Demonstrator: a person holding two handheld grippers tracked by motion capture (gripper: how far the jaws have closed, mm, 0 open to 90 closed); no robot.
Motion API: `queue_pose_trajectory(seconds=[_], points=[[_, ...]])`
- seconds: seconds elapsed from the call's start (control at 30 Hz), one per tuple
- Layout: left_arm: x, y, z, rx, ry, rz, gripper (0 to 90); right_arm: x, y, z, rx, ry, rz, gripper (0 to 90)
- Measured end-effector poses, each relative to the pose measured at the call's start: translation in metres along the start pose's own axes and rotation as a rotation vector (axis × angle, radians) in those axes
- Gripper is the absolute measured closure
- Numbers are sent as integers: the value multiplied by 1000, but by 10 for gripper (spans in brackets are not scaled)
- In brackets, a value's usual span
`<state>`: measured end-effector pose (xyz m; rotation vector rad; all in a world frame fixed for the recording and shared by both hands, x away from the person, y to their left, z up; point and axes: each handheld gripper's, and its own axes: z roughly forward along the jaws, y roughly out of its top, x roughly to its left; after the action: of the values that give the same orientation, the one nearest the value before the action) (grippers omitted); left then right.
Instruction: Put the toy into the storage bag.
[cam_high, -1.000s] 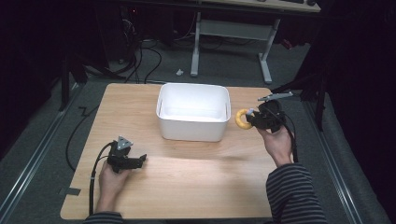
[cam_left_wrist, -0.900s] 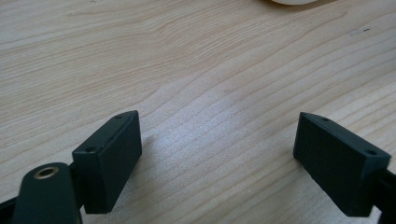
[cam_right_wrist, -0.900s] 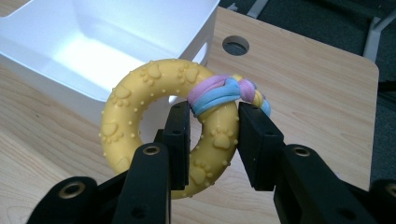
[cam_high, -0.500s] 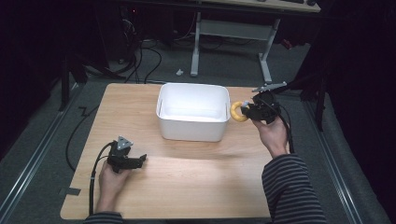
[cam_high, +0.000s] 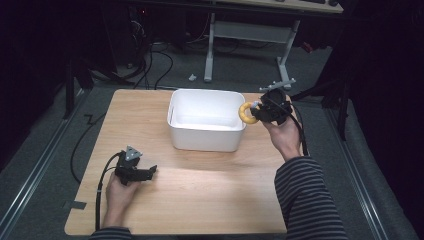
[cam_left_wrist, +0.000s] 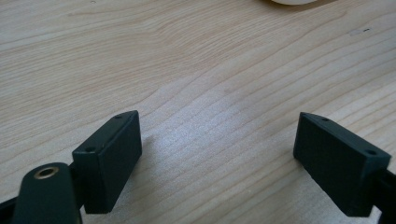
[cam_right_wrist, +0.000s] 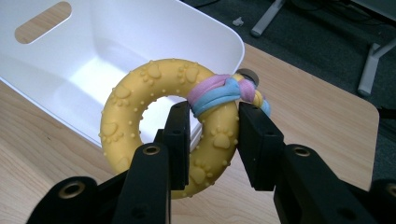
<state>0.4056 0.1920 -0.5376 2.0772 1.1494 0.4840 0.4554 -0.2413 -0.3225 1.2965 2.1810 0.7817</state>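
A yellow rubber ring toy (cam_right_wrist: 159, 116) with raised paw prints and a pink-and-blue cloth knot is clamped in my right gripper (cam_right_wrist: 214, 140), whose pads press on the ring's right side. In the high view the ring (cam_high: 246, 113) hangs at the right rim of the white bin (cam_high: 206, 120), lifted off the table, with the right gripper (cam_high: 260, 111) behind it. The bin (cam_right_wrist: 102, 60) looks empty inside. My left gripper (cam_high: 150, 172) rests on the wooden table near the front left, and its jaws (cam_left_wrist: 217, 154) stand wide apart with bare wood between them.
The wooden table (cam_high: 200, 200) has bare room in front of the bin. A cable trails from the left gripper over the table's left edge. Beyond the far edge stand a desk frame (cam_high: 250, 35) and floor cables.
My right gripper has carried the ring up and leftward, from beside the bin to its right rim. The left gripper has stayed put.
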Motion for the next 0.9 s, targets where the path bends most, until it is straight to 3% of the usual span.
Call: queue_pose_trajectory(seconds=[0.4, 0.9], points=[[0, 0, 0, 0, 1, 0, 155, 10, 13, 10, 2, 25, -20, 666], [-1, 0, 0, 2, 4, 0, 157, 33, 33, 22, 1, 63, -67, 666]])
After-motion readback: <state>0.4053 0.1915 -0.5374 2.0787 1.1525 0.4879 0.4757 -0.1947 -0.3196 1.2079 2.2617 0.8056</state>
